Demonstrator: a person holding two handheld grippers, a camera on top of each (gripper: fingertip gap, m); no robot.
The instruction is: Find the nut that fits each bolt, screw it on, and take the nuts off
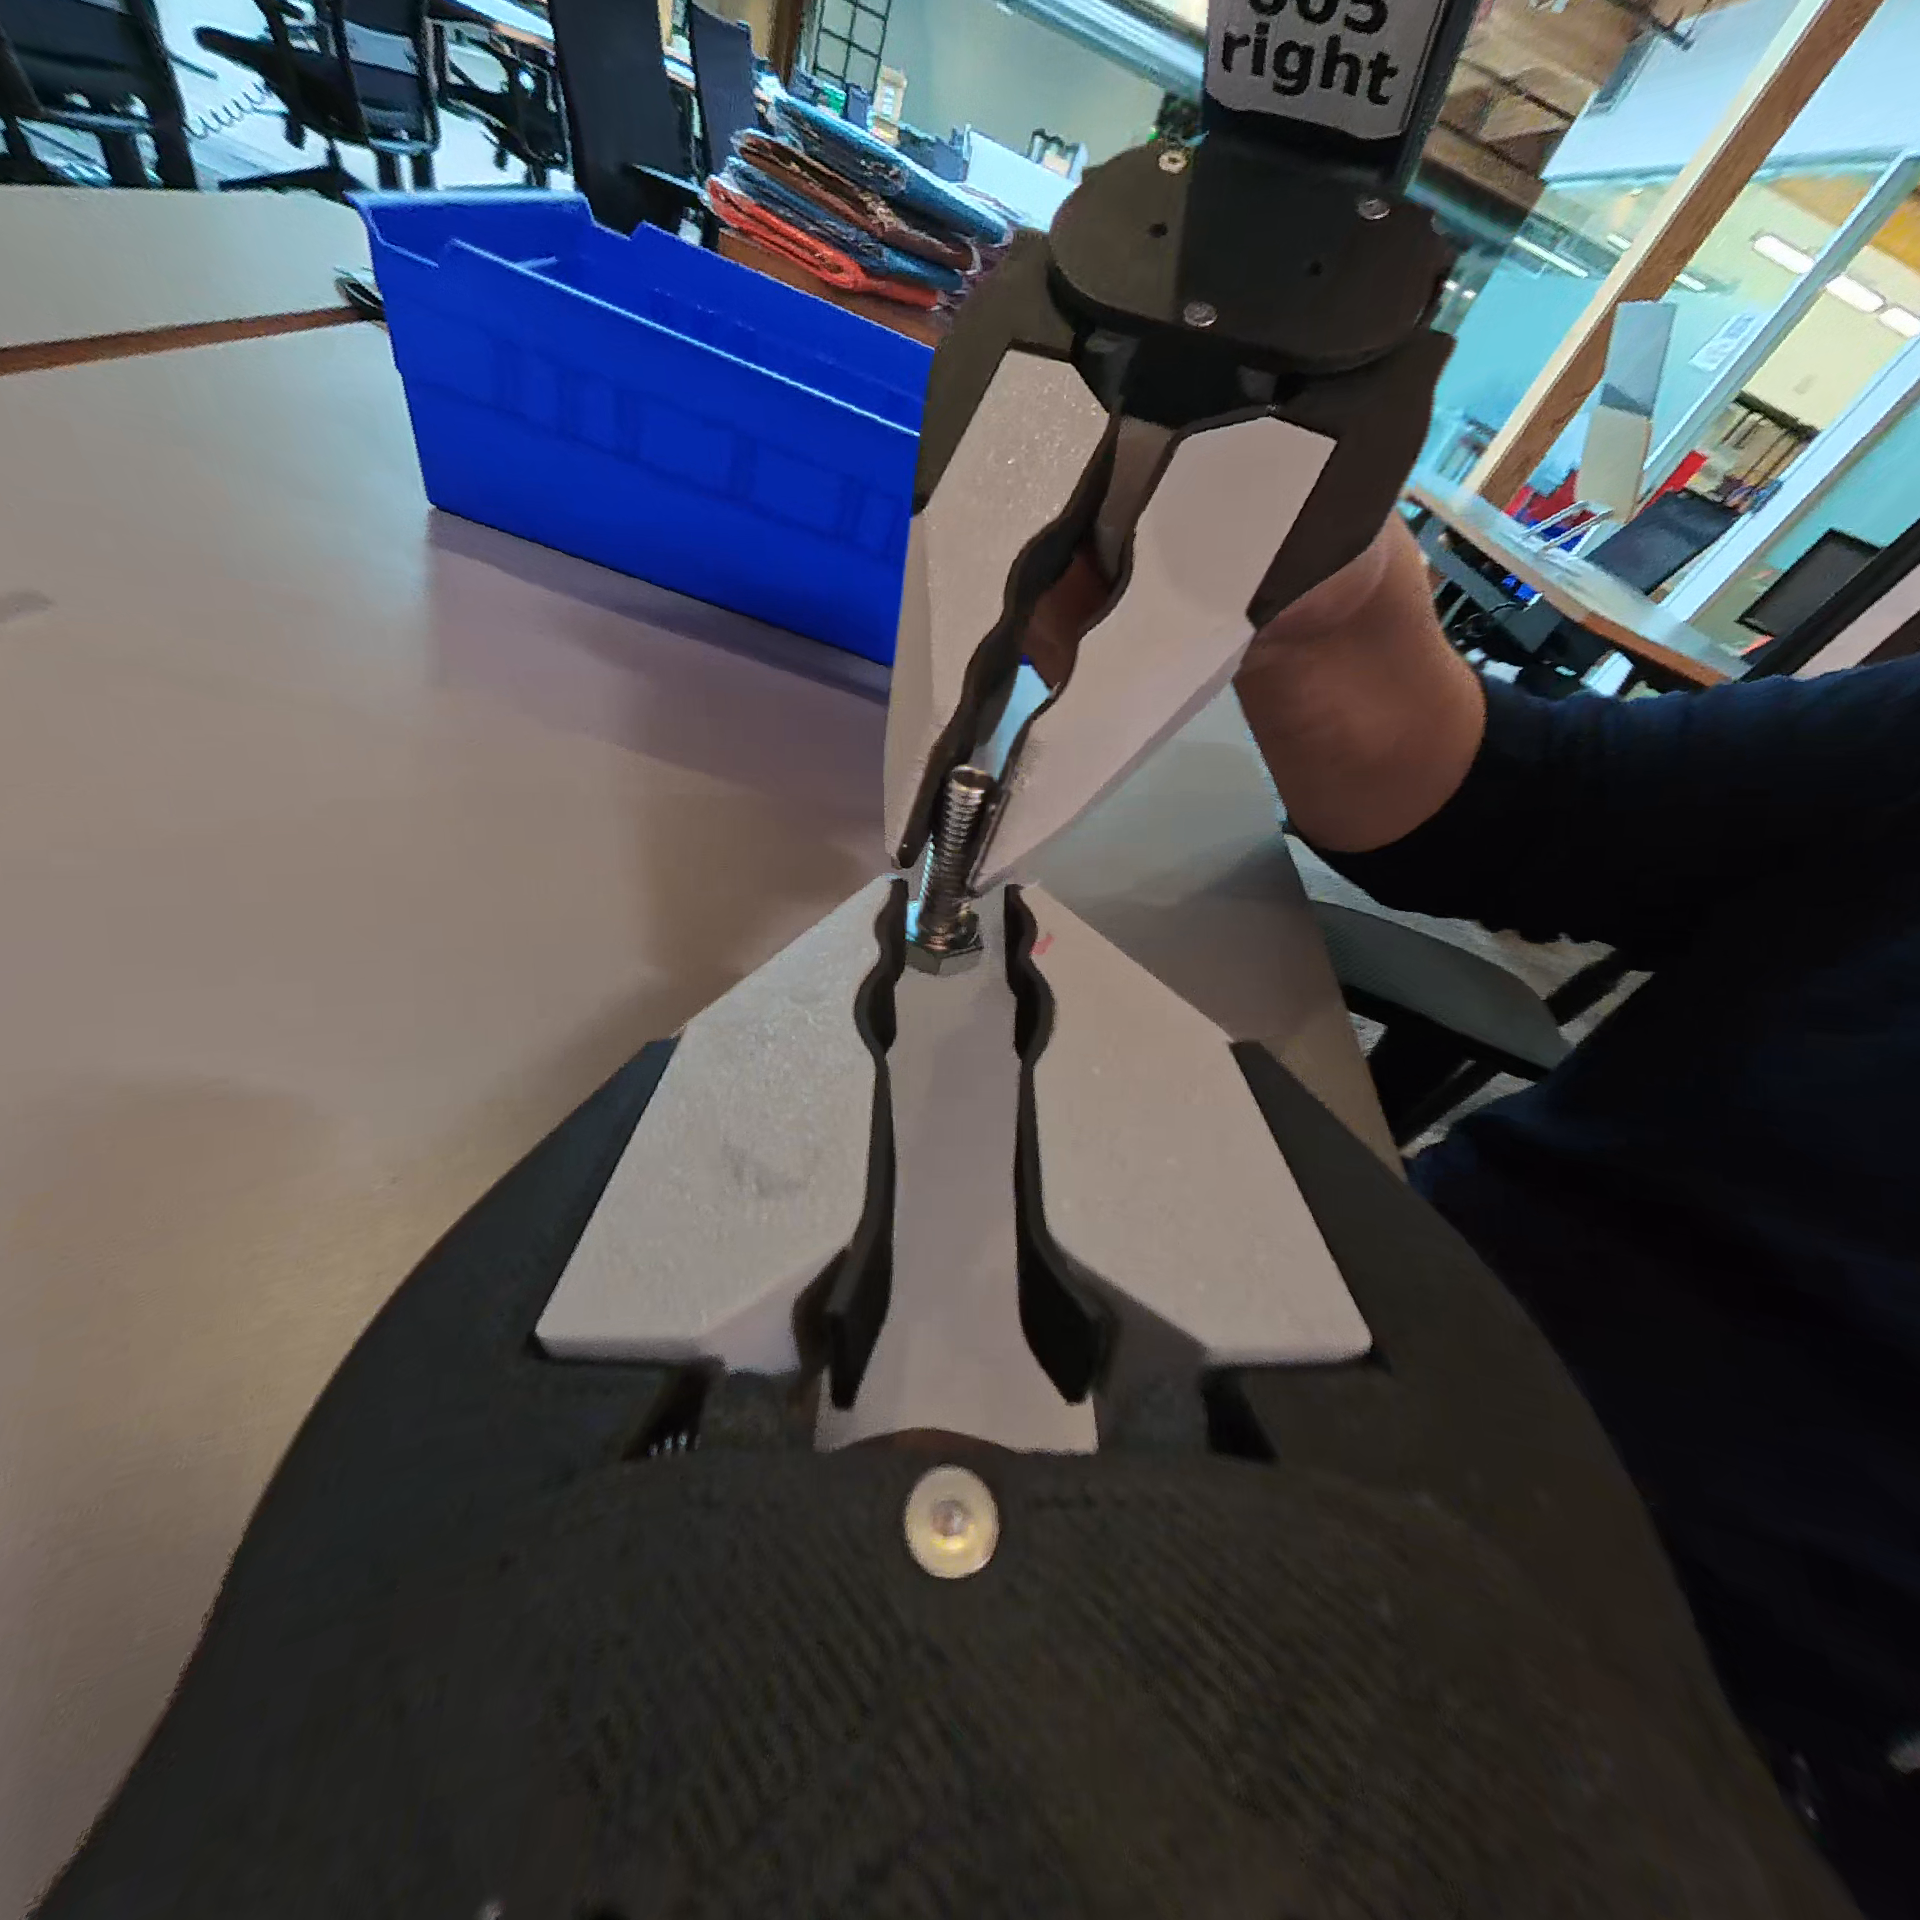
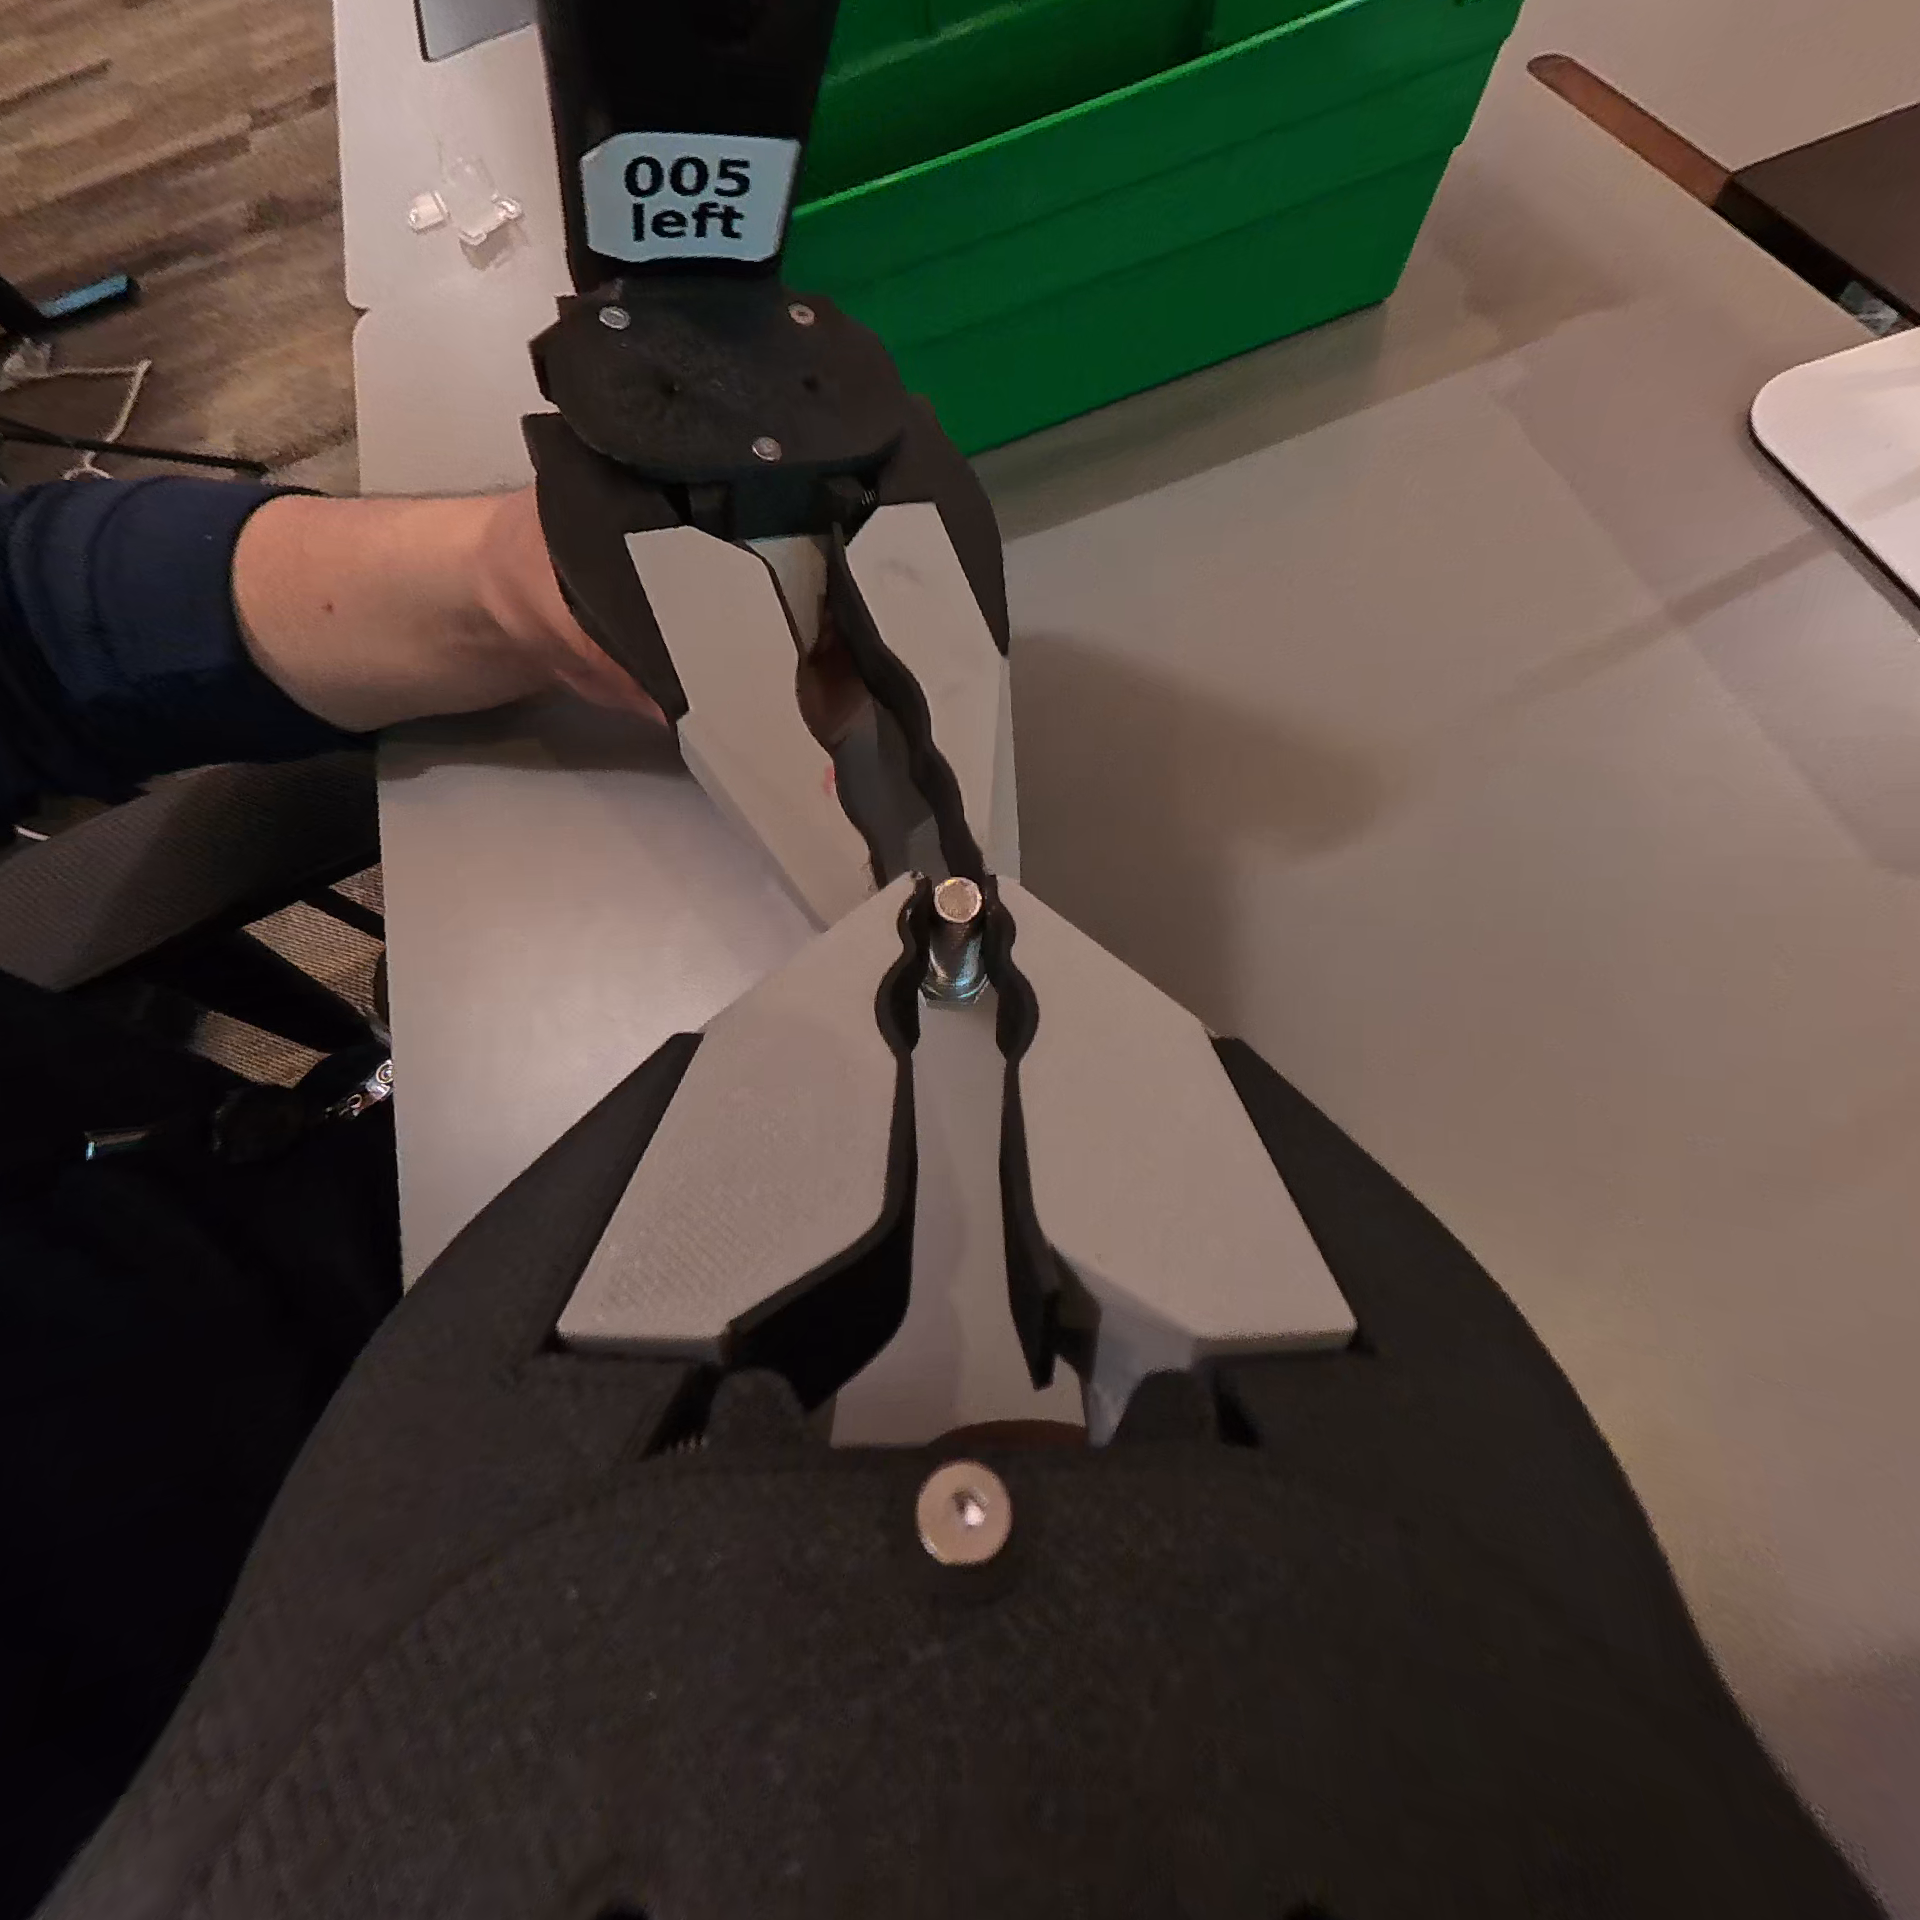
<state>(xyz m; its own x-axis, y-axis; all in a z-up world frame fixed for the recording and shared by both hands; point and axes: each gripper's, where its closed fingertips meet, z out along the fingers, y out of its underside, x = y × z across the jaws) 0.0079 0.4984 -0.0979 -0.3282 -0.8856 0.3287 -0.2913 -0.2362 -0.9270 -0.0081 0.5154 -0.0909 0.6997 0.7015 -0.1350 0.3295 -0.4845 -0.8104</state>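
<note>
A silver threaded bolt [image 1: 948,842] stands nearly upright above the grey table [image 1: 312,831], with a hex nut [image 1: 943,940] at its lower end. My left gripper [image 1: 954,888] reaches in from below and its tips close around the nut. My right gripper [image 1: 943,873] comes down from above and is shut on the threaded shaft. In the right wrist view the bolt [image 2: 956,920] points its flat end at the camera between my right gripper's [image 2: 954,883] tips. The nut [image 2: 951,992] sits just below it, and the left gripper [image 2: 925,873] meets it from the far side.
A blue bin [image 1: 644,416] stands on the table behind the grippers, and a green bin [image 2: 1122,208] stands at the far side. A white flat object [image 2: 1849,447] lies at the right edge. Small clear plastic pieces [image 2: 462,213] lie near the table's corner. A person's hands and dark sleeves hold both grippers. Both grippers' tips are close together, under 4 cm apart. Left tips and right tips are each some 35 cm from the white flat object [image 2: 1849,447].
</note>
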